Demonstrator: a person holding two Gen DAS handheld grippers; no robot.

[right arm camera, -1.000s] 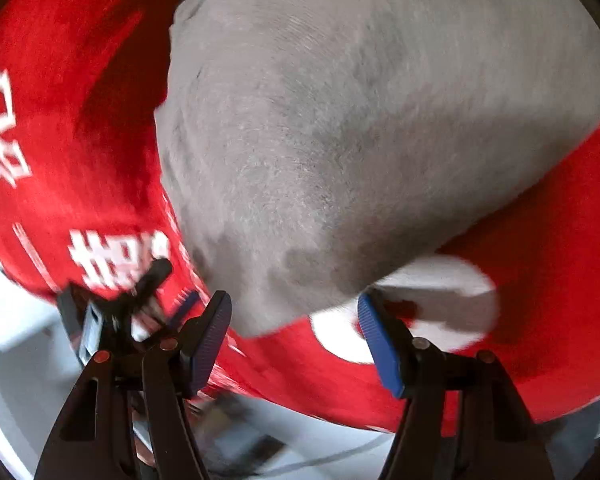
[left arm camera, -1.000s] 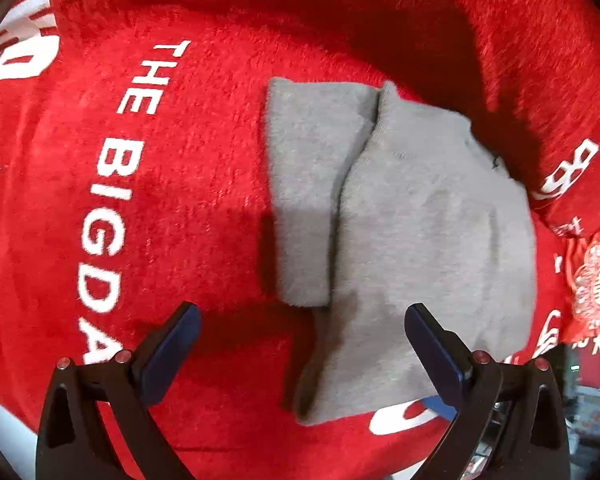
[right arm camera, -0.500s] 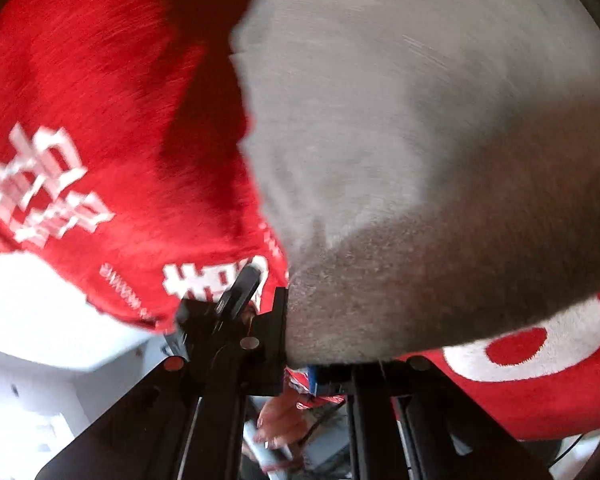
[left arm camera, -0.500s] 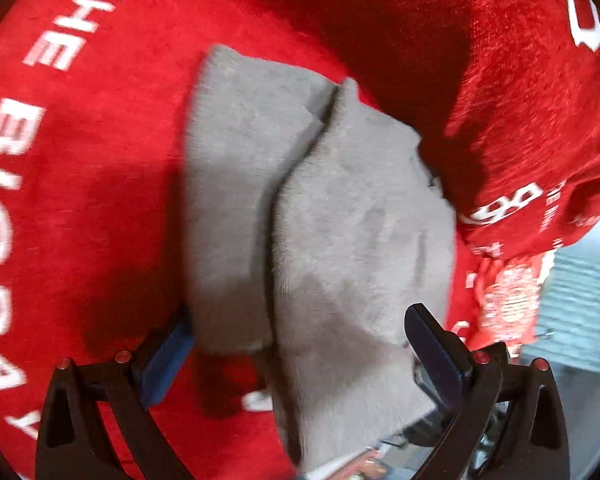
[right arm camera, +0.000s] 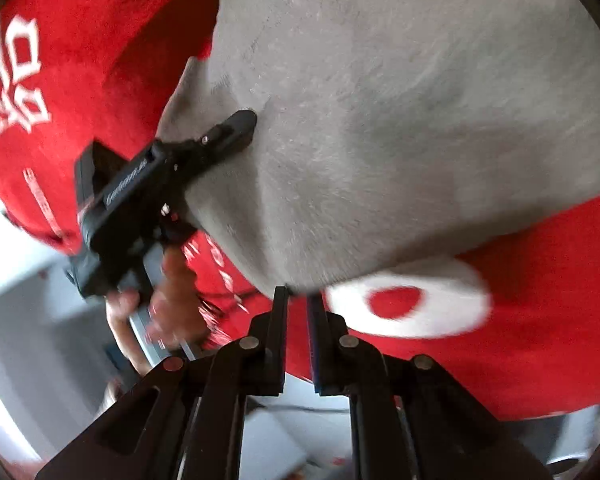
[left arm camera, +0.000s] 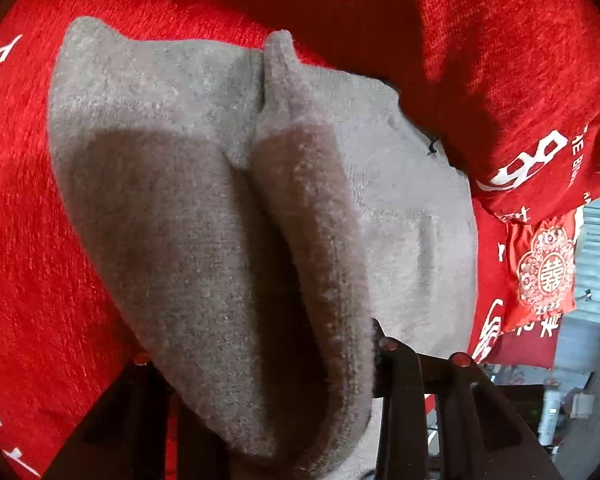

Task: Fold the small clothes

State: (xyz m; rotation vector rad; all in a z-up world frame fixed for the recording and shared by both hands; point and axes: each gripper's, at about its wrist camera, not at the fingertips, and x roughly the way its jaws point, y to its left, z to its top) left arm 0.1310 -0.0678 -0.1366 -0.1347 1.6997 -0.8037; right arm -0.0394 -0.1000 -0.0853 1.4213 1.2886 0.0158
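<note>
A fuzzy grey knitted garment (left arm camera: 228,200) lies on the red printed cloth (left arm camera: 40,220), running from lower centre to upper left. Left tongs (left arm camera: 260,360), just closing, bunch its near edge; right tongs (right arm camera: 298,300) pinch its bottom corner.

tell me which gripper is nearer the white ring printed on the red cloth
Right. The right gripper pinches the grey garment's edge right beside the white ring. The left gripper grips the garment's far left edge, clearly further from the ring.
</note>
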